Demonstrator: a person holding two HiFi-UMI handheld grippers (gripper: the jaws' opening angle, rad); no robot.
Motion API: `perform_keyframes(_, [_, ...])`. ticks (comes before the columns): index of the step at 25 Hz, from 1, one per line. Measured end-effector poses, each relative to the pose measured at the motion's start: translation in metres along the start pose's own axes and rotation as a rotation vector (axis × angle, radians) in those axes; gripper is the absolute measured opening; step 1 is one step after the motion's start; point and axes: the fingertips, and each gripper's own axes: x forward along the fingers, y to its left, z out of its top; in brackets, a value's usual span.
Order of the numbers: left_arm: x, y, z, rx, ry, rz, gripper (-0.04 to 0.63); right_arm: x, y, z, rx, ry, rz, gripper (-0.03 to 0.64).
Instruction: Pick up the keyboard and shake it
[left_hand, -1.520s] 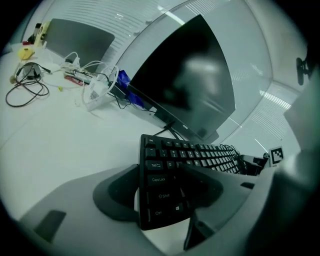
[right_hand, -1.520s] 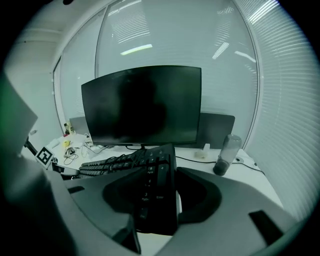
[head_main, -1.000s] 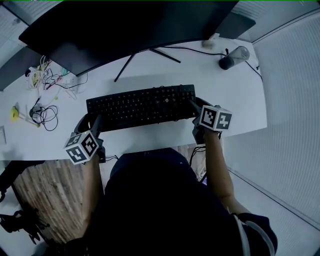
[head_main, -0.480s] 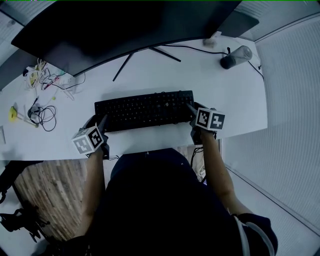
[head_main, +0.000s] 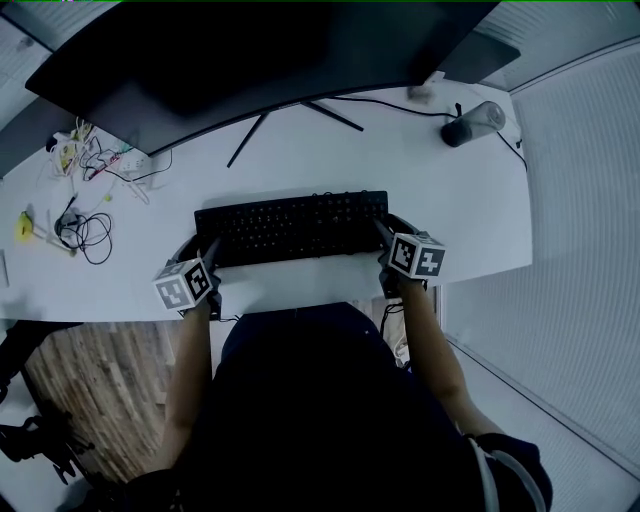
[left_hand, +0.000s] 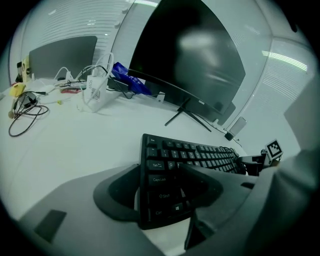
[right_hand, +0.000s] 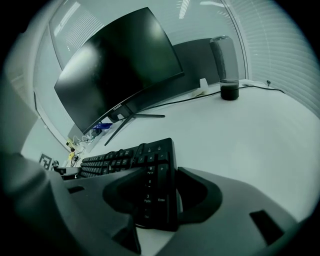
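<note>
The white desk (head_main: 440, 200) lies under both of your grippers, and the large curved monitor (head_main: 250, 55) stands well beyond the fingertips, so nothing tall is close to the place where you work. The black keyboard (head_main: 292, 226) stretches from one pair of fingers to the other, with its long side across you. Your left gripper (head_main: 200, 248) takes the short end with the Tab and Shift keys. One finger (left_hand: 207, 186) lies over the keys and the other finger (left_hand: 116, 192) sits against the outer side of that end. The jaws stand wide only because the end fills the space between them. Your right gripper (head_main: 392, 226) does the same on the number-pad end, with its fingers (right_hand: 202, 197) wide apart and closed on the keyboard. I judge that you hold both ends so that the long board does not twist when you shake it; a grip on one end alone would let it swing. Whether it is clear of the desk, I cannot tell surely. A tumbler (head_main: 470, 118) stands far ahead of the right fingers, and a coil of cables (head_main: 85, 232) lies well out to the outer side of the left fingers, both apart from the keyboard.
</note>
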Motion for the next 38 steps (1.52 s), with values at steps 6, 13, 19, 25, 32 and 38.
perform_keyframes(6, [-0.007, 0.005, 0.001, 0.013, -0.062, 0.031, 0.278, -0.006, 0.000, 0.007, -0.086, -0.021, -0.055, 0.221])
perform_keyframes(13, [-0.059, -0.017, 0.065, 0.183, -0.228, 0.057, 0.223, -0.049, 0.043, 0.066, -0.235, -0.189, -0.073, 0.207])
perform_keyframes(19, [-0.104, -0.090, 0.148, 0.381, -0.447, -0.009, 0.025, -0.091, 0.145, 0.146, -0.416, -0.452, 0.015, 0.028])
perform_keyframes(25, [-0.151, -0.159, 0.208, 0.500, -0.625, -0.102, 0.023, -0.150, 0.241, 0.203, -0.553, -0.672, 0.093, 0.026])
perform_keyframes(32, [-0.213, -0.212, 0.270, 0.550, -0.813, -0.122, 0.023, -0.218, 0.287, 0.250, -0.567, -0.876, 0.104, 0.026])
perform_keyframes(38, [-0.241, -0.218, 0.276, 0.538, -0.867, -0.129, 0.023, -0.238, 0.297, 0.246, -0.562, -0.931, 0.065, 0.026])
